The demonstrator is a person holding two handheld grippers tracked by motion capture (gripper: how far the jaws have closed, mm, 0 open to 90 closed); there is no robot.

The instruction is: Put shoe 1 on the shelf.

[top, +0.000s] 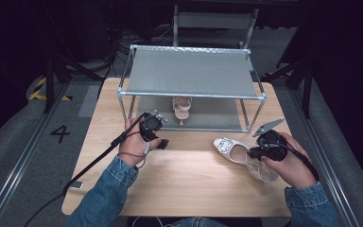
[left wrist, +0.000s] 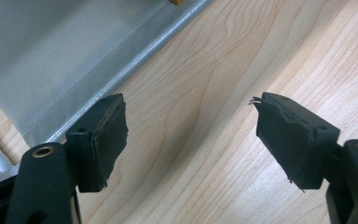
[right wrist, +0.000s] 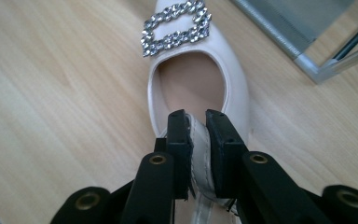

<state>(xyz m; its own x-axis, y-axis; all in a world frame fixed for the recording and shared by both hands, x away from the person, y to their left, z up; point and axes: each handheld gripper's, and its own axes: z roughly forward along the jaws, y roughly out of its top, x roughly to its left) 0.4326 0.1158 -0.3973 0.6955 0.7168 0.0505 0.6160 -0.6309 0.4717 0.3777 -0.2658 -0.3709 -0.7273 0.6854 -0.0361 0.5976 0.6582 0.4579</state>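
A pale shoe (top: 234, 152) with a rhinestone buckle (right wrist: 176, 26) lies on the wooden table (top: 184, 175) at lower right of the high view, in front of the metal rack (top: 191, 75). The right gripper view shows the right gripper (right wrist: 196, 140) with its jaws closed on the shoe's rear strap; from above, that grip is hidden under the hand. The left gripper (left wrist: 191, 140) is held at centre left, near the rack's front corner, with its jaws spread wide and nothing between them, over bare wood beside the rack's grey fabric shelf (left wrist: 51, 56). A second shoe (top: 182, 108) stands on the lower shelf.
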